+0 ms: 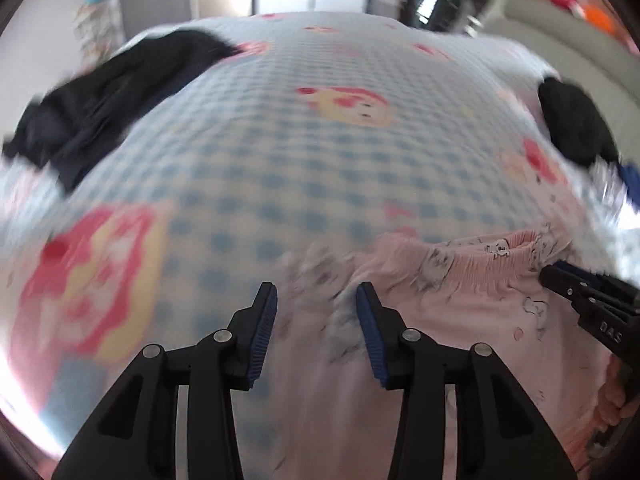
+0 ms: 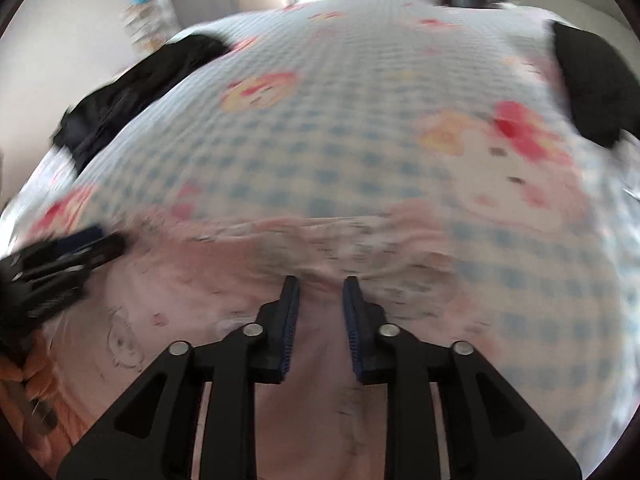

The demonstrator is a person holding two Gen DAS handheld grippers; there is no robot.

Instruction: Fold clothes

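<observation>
Pink pajama bottoms look light, floppy; I'd pinch the elastic waistband. Left gripper and right gripper spread, empty.

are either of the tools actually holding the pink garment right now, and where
Neither. The left tool and right tool both stand open over the pink garment near its gathered waistband, pads not pressing cloth.

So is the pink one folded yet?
Not yet. The pink garment lies rumpled on the checked bedsheet. Both the left gripper and right gripper are open over its waistband. Two dark garments wait at the bed's sides.
</observation>
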